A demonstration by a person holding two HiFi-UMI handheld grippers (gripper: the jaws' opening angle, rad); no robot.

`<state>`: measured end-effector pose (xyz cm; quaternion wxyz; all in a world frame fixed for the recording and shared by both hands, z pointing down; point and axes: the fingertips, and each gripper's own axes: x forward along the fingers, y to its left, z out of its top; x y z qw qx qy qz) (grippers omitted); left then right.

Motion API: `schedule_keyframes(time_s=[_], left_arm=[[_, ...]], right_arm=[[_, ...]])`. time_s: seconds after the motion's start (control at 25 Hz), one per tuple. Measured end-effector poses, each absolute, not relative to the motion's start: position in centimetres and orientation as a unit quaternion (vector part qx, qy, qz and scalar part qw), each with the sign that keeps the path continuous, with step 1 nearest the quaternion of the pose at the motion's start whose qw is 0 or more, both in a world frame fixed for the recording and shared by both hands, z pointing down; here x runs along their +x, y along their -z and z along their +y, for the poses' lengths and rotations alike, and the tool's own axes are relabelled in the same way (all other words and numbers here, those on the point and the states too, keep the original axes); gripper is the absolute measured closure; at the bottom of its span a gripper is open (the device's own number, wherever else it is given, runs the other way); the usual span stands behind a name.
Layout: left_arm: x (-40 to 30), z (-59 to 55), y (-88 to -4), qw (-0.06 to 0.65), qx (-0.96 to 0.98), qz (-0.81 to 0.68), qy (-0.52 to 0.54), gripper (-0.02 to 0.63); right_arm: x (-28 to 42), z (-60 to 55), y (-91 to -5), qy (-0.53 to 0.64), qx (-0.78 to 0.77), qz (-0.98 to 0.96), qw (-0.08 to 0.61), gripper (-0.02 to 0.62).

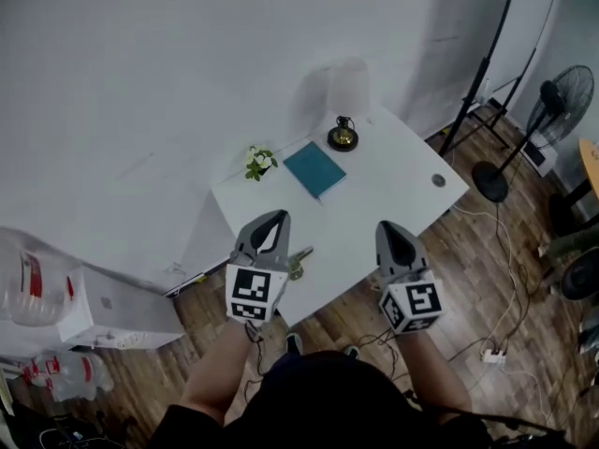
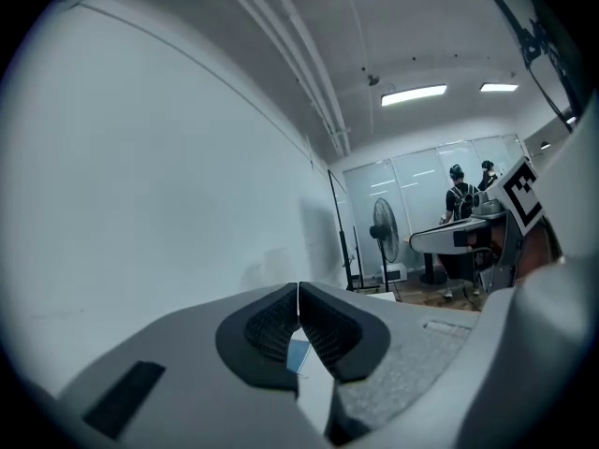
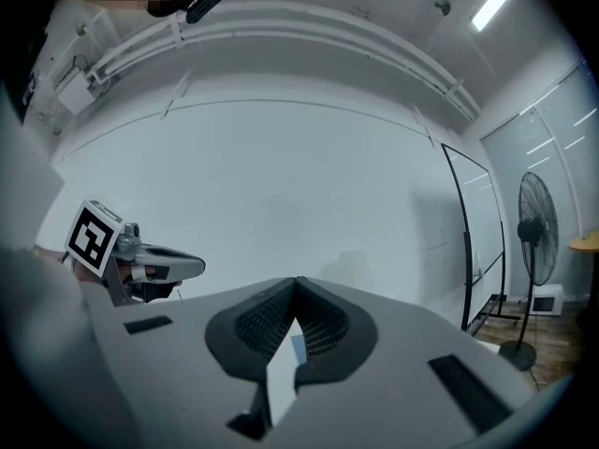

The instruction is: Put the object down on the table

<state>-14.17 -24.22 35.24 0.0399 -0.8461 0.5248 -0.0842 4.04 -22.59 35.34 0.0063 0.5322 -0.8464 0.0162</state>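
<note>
A white table (image 1: 393, 190) stands against the wall. On it lie a teal book (image 1: 315, 169), a small potted plant (image 1: 258, 162), a lamp (image 1: 343, 134) with a dark round base, and a small round disc (image 1: 438, 181). A small olive object (image 1: 299, 262) rests near the table's front edge, just right of my left gripper (image 1: 271, 223). That gripper is shut and holds nothing; its jaws meet tip to tip in the left gripper view (image 2: 299, 293). My right gripper (image 1: 388, 232) hovers over the front edge too, shut and empty (image 3: 296, 288).
A standing fan (image 1: 560, 101) and a black stand (image 1: 487, 73) are on the wooden floor to the right, with cables and a power strip (image 1: 491, 354). A white box (image 1: 108, 311) and a water bottle (image 1: 28, 288) sit at the left. People (image 2: 459, 195) stand far off.
</note>
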Motion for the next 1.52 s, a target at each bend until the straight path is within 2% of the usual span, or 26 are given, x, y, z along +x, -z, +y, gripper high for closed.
schedule_keyframes(time_s=[0.32, 0.8, 1.52], left_arm=[[-14.8, -23.9, -31.7, 0.025, -0.839, 0.543, 0.034, 0.597], [-14.5, -23.8, -29.9, 0.042, -0.836, 0.546, 0.024, 0.597], [-14.7, -24.9, -31.8, 0.028, -0.836, 0.547, 0.033, 0.597]], right_arm=[[4.5, -22.1, -30.7, 0.045, 0.516, -0.855, -0.041, 0.589], [4.4, -22.4, -29.3, 0.067, 0.498, -0.864, -0.041, 0.591], [3.5, -23.4, -30.6, 0.055, 0.485, -0.872, -0.032, 0.591]])
